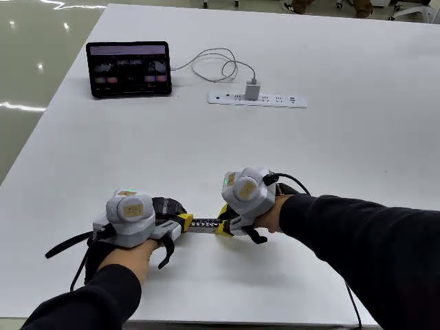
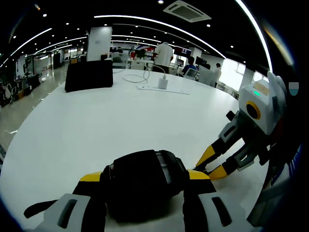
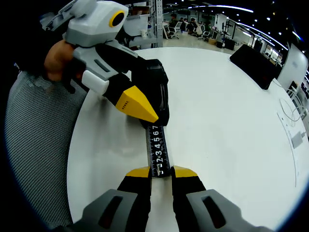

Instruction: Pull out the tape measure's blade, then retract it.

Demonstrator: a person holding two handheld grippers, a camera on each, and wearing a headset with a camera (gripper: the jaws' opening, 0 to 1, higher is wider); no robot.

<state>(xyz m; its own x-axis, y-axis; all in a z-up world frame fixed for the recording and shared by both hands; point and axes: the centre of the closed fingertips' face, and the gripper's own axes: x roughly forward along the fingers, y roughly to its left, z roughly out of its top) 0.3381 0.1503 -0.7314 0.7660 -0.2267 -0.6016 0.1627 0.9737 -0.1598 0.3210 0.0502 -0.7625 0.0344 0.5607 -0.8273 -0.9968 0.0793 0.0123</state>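
Note:
A black tape measure case [image 2: 145, 186] sits on the white table, and my left gripper [image 2: 145, 177] is shut on it, yellow-tipped fingers on either side. In the head view the case [image 1: 168, 207] lies by the left gripper [image 1: 180, 223]. A short length of blade [image 3: 157, 147] with printed numbers runs out of the case [image 3: 153, 92] to my right gripper [image 3: 160, 171], which is shut on the blade's end. The blade [image 1: 203, 223] spans the small gap between the left gripper and the right gripper [image 1: 223, 225]. The right gripper [image 2: 210, 164] also shows in the left gripper view.
A dark tablet [image 1: 128, 68] stands at the table's far left. A white power strip [image 1: 257, 99] with a charger and looped cable lies behind the grippers. The near table edge [image 1: 206, 321] runs just below the hands. People and desks fill the room's background.

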